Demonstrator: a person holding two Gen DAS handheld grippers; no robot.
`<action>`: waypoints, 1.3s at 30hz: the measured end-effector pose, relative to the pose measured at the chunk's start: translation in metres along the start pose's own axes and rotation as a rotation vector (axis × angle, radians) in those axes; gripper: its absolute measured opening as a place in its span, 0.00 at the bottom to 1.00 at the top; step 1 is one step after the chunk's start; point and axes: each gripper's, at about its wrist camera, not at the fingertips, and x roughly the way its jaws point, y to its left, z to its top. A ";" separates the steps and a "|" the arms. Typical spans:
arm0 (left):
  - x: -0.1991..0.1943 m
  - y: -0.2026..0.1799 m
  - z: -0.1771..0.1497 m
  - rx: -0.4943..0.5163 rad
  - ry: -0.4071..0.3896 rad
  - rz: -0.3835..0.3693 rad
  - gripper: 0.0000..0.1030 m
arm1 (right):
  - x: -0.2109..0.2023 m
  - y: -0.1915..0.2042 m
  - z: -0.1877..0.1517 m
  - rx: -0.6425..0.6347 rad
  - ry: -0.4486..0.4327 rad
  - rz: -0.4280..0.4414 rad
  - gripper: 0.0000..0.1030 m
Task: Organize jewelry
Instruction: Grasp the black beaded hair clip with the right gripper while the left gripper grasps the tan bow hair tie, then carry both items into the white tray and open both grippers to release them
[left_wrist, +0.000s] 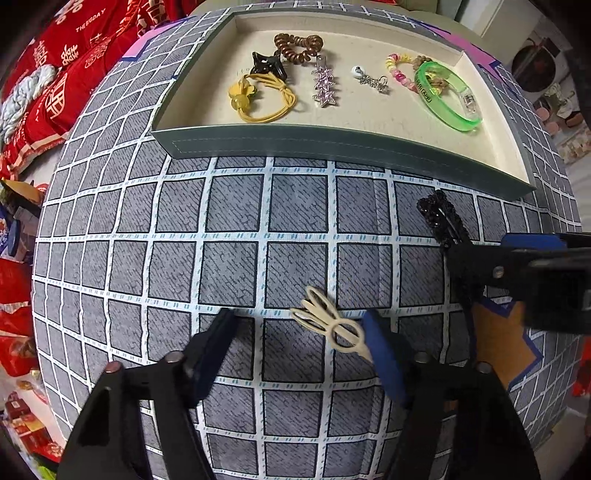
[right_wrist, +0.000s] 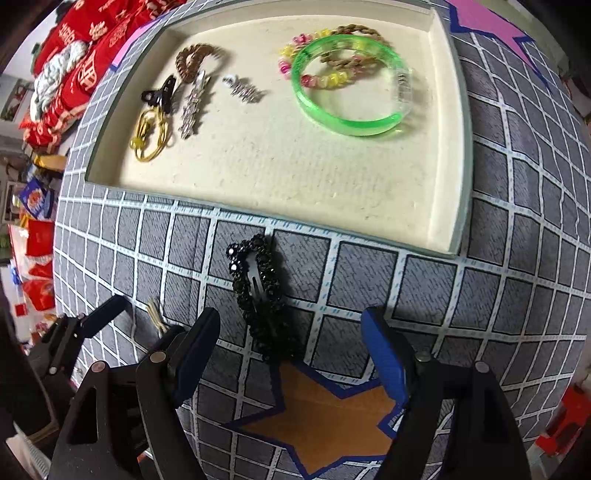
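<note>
Left wrist: cream looped hair clip (left_wrist: 332, 323) between wide left gripper (left_wrist: 301, 345) pads.

The right tool (right_wrist: 291, 350) points down at the grey checked bench (right_wrist: 517, 295), its blue-padded fingers (right_wrist: 384, 354) spread apart on either side of a black beaded hair clip (right_wrist: 258, 295) without touching it. The clip's near end lies at the tip of an orange star mark (right_wrist: 325, 417). Beyond sits a cream-lined tray (right_wrist: 258, 170) holding a green bangle (right_wrist: 351, 85), a beaded bracelet (right_wrist: 314, 55), a silver clip (right_wrist: 192, 107) and a yellow hair tie (right_wrist: 147, 140). The left tool (right_wrist: 110, 321) shows at the lower left
</note>
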 end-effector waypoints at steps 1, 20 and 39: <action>0.001 -0.002 0.001 0.001 -0.002 -0.001 0.68 | 0.002 0.004 -0.001 -0.013 -0.001 -0.017 0.78; -0.029 0.058 -0.021 -0.029 0.016 -0.157 0.26 | 0.001 0.028 -0.019 -0.046 -0.047 -0.108 0.31; -0.107 0.109 -0.009 0.023 -0.092 -0.202 0.26 | -0.057 -0.013 -0.037 0.082 -0.123 0.047 0.31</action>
